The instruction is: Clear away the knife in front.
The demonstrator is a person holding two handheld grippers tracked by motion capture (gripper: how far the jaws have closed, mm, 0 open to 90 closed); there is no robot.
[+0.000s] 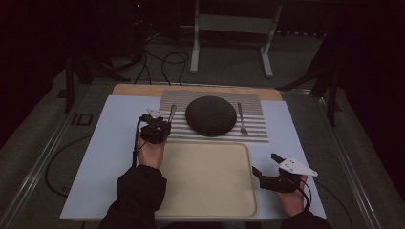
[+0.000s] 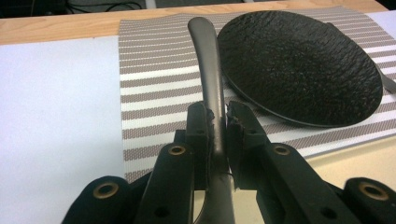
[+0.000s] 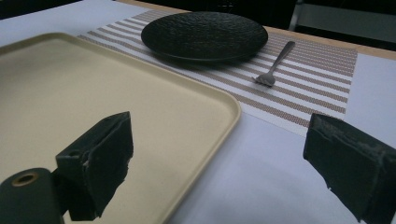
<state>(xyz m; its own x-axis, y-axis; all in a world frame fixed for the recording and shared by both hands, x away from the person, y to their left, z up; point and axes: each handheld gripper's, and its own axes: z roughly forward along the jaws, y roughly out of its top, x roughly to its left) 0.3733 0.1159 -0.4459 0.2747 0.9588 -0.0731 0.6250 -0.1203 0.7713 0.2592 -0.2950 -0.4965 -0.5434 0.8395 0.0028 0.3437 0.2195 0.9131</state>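
Left tongs (image 1: 157, 125) sit left of centre in the high view, clamped on a dark metal utensil (image 2: 208, 70). Its handle runs up between the pads to the upper middle of the left gripper view, over the striped placemat (image 2: 154, 84), just beside the black plate (image 2: 303, 65). The utensil's working end is hidden. Right tongs (image 1: 267, 164) are at lower right, wide apart with nothing between them, over the table (image 1: 114, 157) next to the beige tray (image 1: 210, 176). A fork (image 3: 275, 63) lies on the placemat right of the plate.
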